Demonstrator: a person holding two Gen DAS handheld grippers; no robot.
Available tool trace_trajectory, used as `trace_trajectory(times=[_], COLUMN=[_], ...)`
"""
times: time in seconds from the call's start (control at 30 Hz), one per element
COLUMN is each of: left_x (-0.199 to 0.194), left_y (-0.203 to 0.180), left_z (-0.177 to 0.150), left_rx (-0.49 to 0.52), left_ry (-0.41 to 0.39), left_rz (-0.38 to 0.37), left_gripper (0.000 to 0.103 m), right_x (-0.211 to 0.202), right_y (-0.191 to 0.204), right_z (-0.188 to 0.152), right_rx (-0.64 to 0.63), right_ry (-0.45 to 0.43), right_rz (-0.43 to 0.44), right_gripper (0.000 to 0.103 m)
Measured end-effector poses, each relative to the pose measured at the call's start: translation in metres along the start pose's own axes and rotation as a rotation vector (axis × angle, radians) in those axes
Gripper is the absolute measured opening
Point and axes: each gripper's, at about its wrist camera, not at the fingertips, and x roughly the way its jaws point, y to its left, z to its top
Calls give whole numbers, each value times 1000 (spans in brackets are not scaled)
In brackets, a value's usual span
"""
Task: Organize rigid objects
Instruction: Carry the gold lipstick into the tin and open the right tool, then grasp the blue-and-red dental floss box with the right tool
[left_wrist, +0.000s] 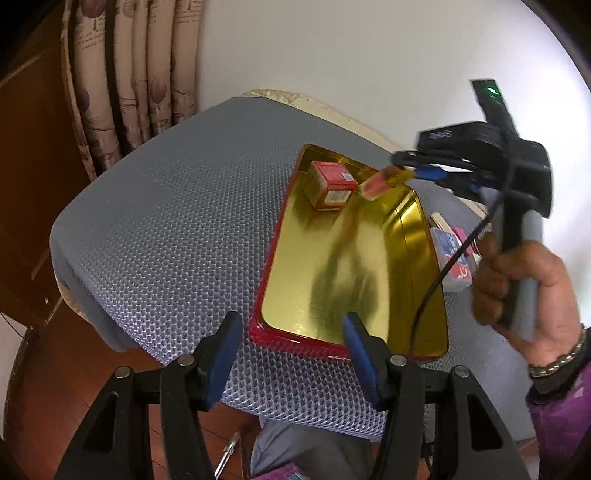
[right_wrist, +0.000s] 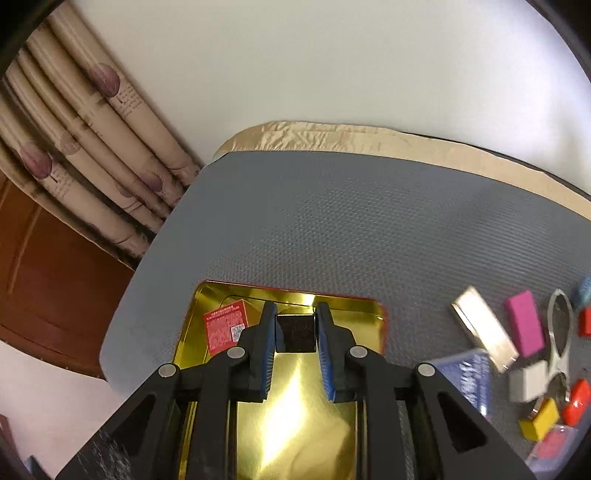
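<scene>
I find my right tool (right_wrist: 295, 325) clamped on a small dark block (right_wrist: 295, 334), both blue pads bearing flat on opposite faces, which suits a rigid piece. It hangs above the far end of the gold-lined red tin (right_wrist: 382, 321), and I judge this to be the carry-in stage, with the release still to come. In the left wrist view the held piece is motion-blurred and reads reddish, so I cannot settle its colour.

A red printed box (right_wrist: 225, 328) already lies inside the tin at its far corner, tight to the wall. I read that as packing from the far end inward, and the block appears aimed at the bare floor just beside it.

My left tool (left_wrist: 291, 336) stands apart, holding nothing, at the near rim of the tin. Its right pad is close to the rim; I cannot tell whether it touches. I take its position as readiness to steady the tin on the grey mesh-covered desk (left_wrist: 177, 229).

Loose pieces wait on the desk to the right of the tin: a silver bar (right_wrist: 484, 328), a pink block (right_wrist: 524, 323), a yellow block (right_wrist: 541, 419) and a blue card box (right_wrist: 469, 376).
</scene>
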Motion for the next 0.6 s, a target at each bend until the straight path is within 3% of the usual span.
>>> trace_trajectory(times=[0.1,0.17,0.3,0.37,0.47,0.6], left_x=[6,9,8,8,6,5], left_y=[-4,-5,-4,-6,-10,-22], left_z=[-2,-1,-2,-2,-4,-9], left_rx=[16,14,14,21,39,82], left_ry=[22,27,13,8,-5,-11], left_rz=[5,7,13,12,7,-13], left_gripper=[58,58,58,58,58,58], right_x=[4,-1,-35,-63,-99,-139], right_y=[11,17,14,3,-26,-88], right_z=[-14,-26,-44,-59,-85,-134], right_rx=[-51,-79,-65,-69,-60,-37], right_ry=[-17,-28,-113,-168,-233,-258], right_rz=[2,-7,60,72,47,-76], right_gripper=[28,46,65,80,87,90])
